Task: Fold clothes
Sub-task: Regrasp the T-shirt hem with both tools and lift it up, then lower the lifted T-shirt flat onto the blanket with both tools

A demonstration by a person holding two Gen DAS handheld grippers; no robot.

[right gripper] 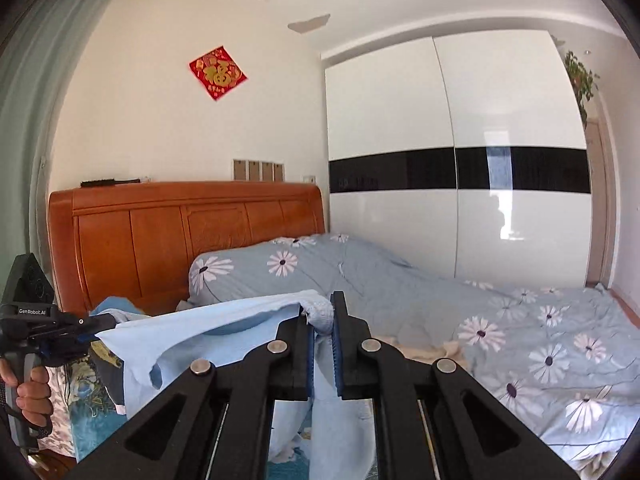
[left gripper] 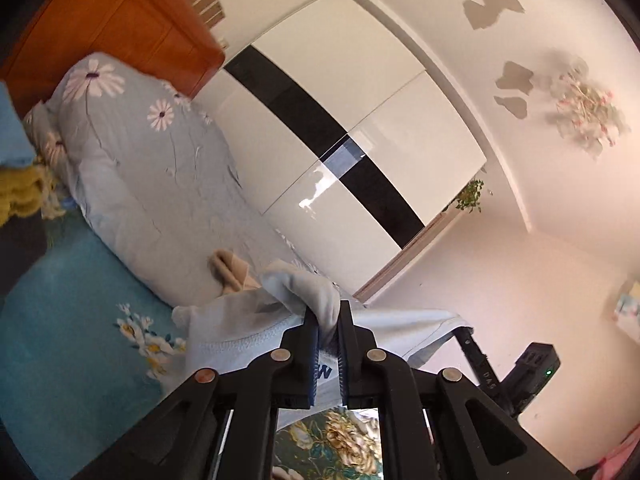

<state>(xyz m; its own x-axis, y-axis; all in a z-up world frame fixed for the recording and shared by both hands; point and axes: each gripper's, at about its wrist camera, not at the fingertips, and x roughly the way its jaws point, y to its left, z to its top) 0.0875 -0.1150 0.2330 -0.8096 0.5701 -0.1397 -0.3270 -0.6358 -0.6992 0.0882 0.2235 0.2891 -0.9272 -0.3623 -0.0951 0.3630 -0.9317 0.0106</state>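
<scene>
Both grippers, left gripper [left gripper: 329,322] and right gripper [right gripper: 320,316], clamp light-blue garment [right gripper: 192,328] edge aloft.

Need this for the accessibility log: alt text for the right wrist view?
Right gripper shut on a light blue garment, stretched left to the left gripper held in a hand. Behind: bed with daisy duvet, wooden headboard, white wardrobe.

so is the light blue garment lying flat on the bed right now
No, the light blue garment hangs in the air, pinched at one end by the right tongs and at the other by the left tongs.
</scene>
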